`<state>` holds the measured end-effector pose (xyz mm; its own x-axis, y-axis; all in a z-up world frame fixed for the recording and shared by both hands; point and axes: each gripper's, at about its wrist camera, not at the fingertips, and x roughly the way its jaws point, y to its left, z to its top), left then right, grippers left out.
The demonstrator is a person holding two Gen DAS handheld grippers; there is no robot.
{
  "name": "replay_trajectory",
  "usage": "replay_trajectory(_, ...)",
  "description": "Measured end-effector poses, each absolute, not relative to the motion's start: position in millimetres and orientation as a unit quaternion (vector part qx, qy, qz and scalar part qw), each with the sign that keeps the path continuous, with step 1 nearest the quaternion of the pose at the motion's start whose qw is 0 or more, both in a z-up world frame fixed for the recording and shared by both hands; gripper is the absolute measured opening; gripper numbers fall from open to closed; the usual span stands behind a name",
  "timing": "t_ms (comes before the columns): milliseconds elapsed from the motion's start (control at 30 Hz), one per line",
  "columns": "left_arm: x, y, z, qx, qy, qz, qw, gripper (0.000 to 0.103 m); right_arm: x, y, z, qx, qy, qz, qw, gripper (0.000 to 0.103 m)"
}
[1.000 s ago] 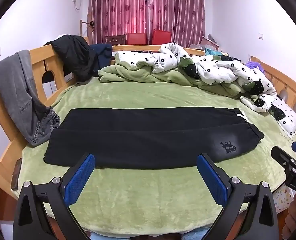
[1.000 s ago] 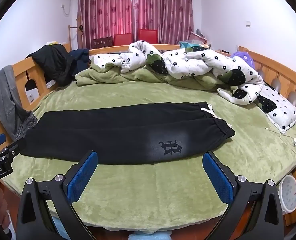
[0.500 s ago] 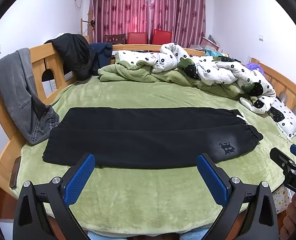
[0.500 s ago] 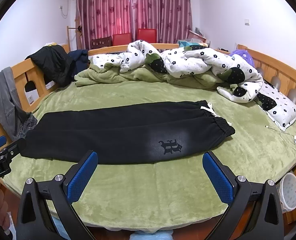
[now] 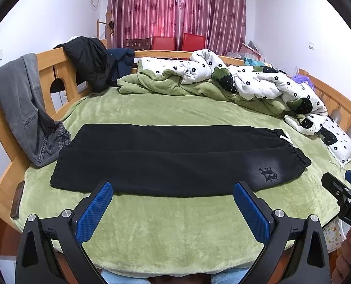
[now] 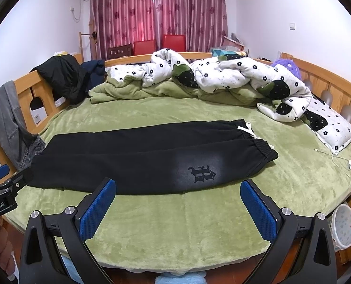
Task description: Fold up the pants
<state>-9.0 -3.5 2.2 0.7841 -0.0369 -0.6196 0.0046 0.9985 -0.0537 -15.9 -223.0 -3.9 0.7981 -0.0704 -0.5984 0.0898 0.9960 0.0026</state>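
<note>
Black pants (image 5: 175,158) lie flat on the green bed, folded lengthwise, waistband to the right, leg ends to the left; they also show in the right wrist view (image 6: 147,156). A dark logo (image 6: 201,174) sits near the waistband, by a white drawstring (image 6: 246,129). My left gripper (image 5: 173,195) is open and empty, above the bed's near edge, short of the pants. My right gripper (image 6: 177,194) is open and empty, just short of the pants' near edge by the logo. Each gripper shows at the edge of the other's view.
A green blanket and a white flowered quilt (image 6: 222,75) are piled at the far side. Grey jeans (image 5: 21,108) and a black jacket (image 5: 90,64) hang on the wooden rail (image 5: 54,71). A pillow (image 6: 329,127), a charging cable (image 6: 341,162) and a white bin (image 6: 344,224) are on the right.
Both views have shifted only slightly; the pants lie as before and both grippers stay open.
</note>
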Motion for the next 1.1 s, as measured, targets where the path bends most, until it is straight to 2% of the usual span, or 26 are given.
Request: replay_trajectory(1100,-8.9,3.0,3.2,-0.028,0.332,-0.007,0.943,0.103,-15.3,-211.0,-6.1,0.008,0.32,-0.036,0.947,0.103)
